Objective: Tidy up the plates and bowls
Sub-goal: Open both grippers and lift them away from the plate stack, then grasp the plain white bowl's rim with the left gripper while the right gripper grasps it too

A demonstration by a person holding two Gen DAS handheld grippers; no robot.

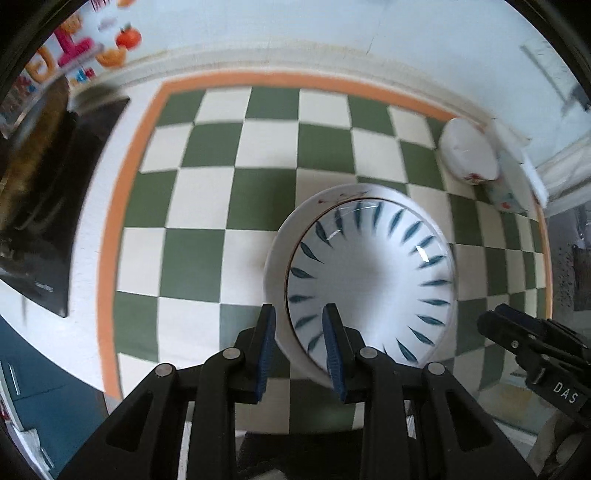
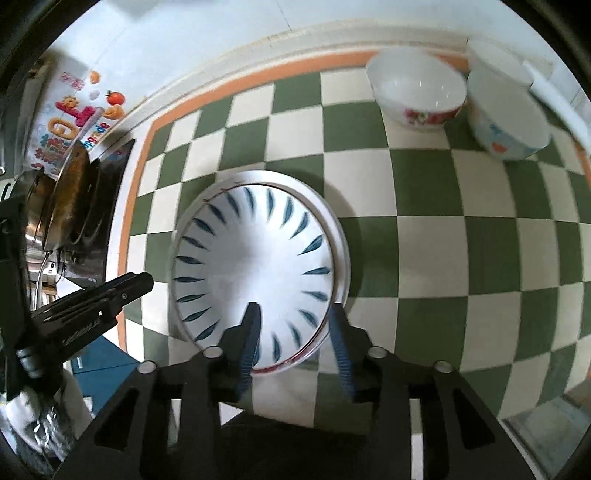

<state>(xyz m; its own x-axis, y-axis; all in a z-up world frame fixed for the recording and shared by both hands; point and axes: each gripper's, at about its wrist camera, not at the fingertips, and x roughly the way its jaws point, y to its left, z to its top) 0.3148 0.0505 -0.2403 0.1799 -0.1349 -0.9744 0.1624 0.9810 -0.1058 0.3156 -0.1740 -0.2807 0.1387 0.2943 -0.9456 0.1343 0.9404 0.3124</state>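
Observation:
A white plate with blue leaf marks [image 1: 369, 273] [image 2: 255, 258] lies on top of a plain white plate [image 1: 277, 266] [image 2: 341, 254] on the green and cream checked cloth. My left gripper [image 1: 299, 332] is open, its fingers on either side of the stack's near left rim. My right gripper [image 2: 293, 332] is open, its fingers on either side of the stack's near right rim. A white bowl with red flowers [image 1: 469, 151] [image 2: 417, 88] and a white bowl with a blue and orange print [image 2: 506, 114] [image 1: 504, 192] stand at the far right.
A black cooktop with a metal pot and pan [image 2: 70, 192] [image 1: 48, 206] sits at the left. The white wall [image 1: 295, 29] runs along the back with a colourful sticker [image 2: 74, 118]. The cloth's orange border [image 1: 110, 221] marks its edge.

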